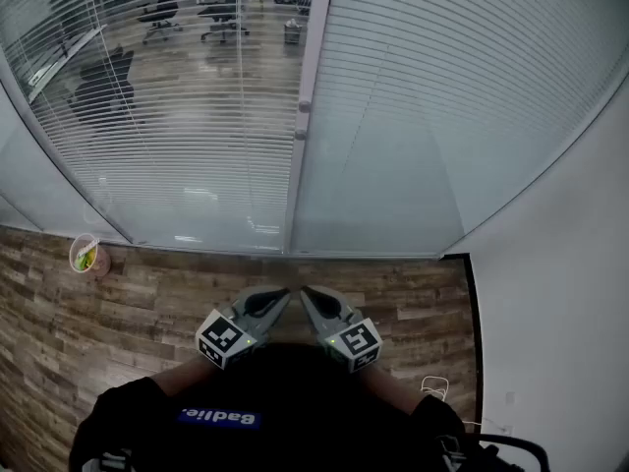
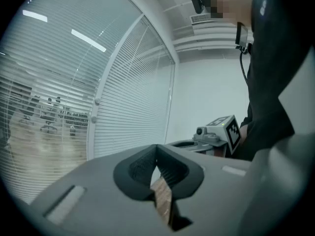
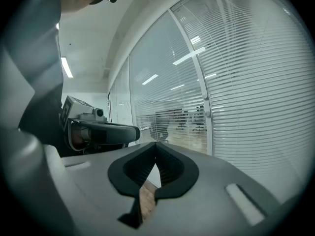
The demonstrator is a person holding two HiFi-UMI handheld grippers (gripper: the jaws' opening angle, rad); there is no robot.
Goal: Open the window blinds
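White horizontal blinds hang behind glass panels ahead of me. The left blinds (image 1: 167,116) have their slats turned open, so an office with chairs shows through. The right blinds (image 1: 442,106) have their slats turned closed and look solid white. A white frame post (image 1: 303,116) with two small knobs (image 1: 303,106) divides them. My left gripper (image 1: 285,294) and right gripper (image 1: 305,292) are held low, close to my body, tips nearly meeting, well short of the glass. Both are shut with nothing between their jaws. In the left gripper view the post (image 2: 98,117) stands left of centre.
A wood-look floor (image 1: 147,303) runs from the glass to my feet. A small cup (image 1: 86,255) with something green and yellow sits on the floor at the left by the glass. A white wall (image 1: 560,293) closes the right side.
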